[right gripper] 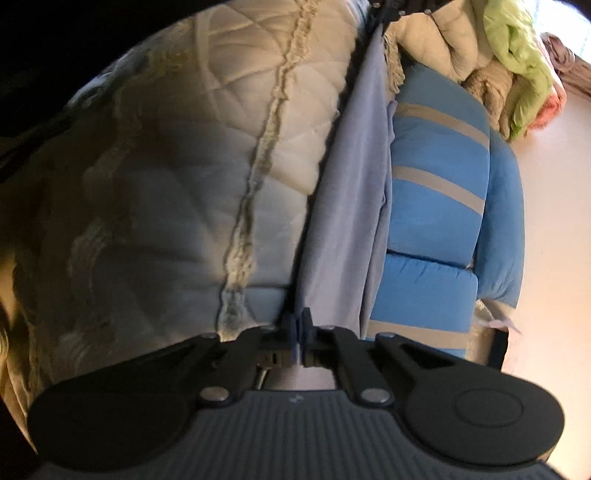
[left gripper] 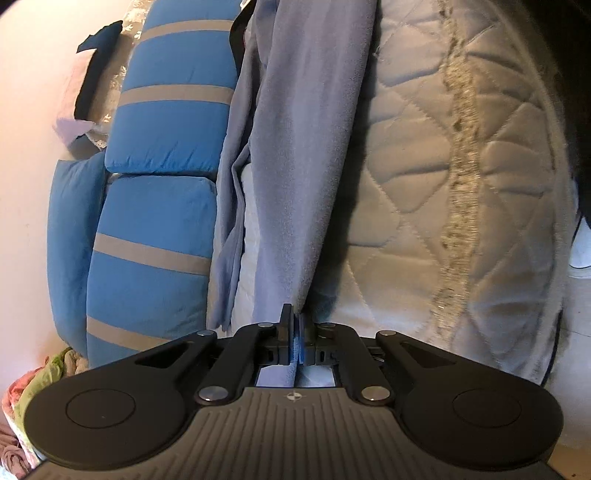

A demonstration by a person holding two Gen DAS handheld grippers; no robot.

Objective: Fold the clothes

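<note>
A pale blue-grey garment (left gripper: 303, 155) lies stretched in a long band over the quilted white bedspread (left gripper: 424, 177). My left gripper (left gripper: 296, 321) is shut on one end of it, and the cloth runs out from between the pads. In the right wrist view the same garment (right gripper: 343, 206) stretches away from my right gripper (right gripper: 300, 317), which is shut on its other end. At the far end of that band the top of the left gripper (right gripper: 391, 7) shows.
Blue pillows with grey stripes (left gripper: 162, 184) lie along one side of the garment, against a pale wall (right gripper: 554, 221). A heap of green, beige and pink clothes (right gripper: 509, 66) sits past the pillows. A dark frame piece (left gripper: 92, 74) stands by the wall.
</note>
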